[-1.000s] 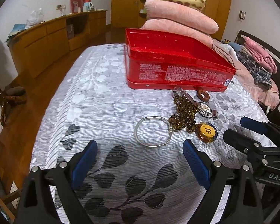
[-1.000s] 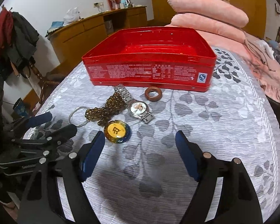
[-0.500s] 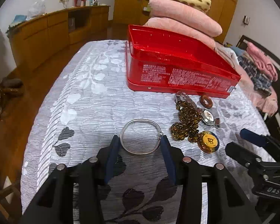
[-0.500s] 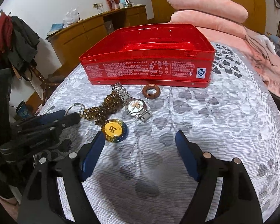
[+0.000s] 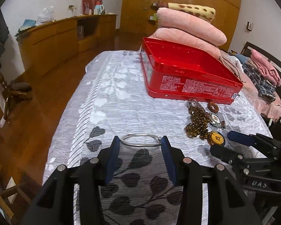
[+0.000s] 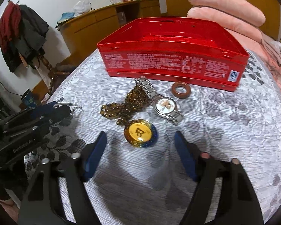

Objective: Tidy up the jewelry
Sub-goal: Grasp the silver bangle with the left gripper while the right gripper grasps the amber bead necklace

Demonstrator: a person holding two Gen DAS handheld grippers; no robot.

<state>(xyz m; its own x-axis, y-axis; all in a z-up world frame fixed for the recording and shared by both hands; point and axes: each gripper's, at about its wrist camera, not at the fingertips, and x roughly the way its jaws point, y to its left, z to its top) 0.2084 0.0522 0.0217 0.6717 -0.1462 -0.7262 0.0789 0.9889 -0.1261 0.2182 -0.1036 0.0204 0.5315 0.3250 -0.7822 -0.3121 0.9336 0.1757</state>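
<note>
Your left claw (image 5: 140, 144) is closed against the two sides of the silver bangle (image 5: 140, 140), which lies flat on the bed cover (image 5: 110, 101) between the blue pads (image 5: 115, 150) — whether it is pinched firmly or only touched, I cannot tell. The red tin (image 5: 189, 78) stands ahead and to the right of this claw, open side up, so the coming move goes up and right over its near wall. Your right claw (image 6: 140, 144) is released and holds nothing; the yellow pendant (image 6: 140, 132) lies just ahead between its fingers. Behind it are the bead string (image 6: 125, 106), the watch (image 6: 164, 106) and the brown ring (image 6: 180, 89). From the right wrist view, the bangle is mostly hidden behind the left claw.
</note>
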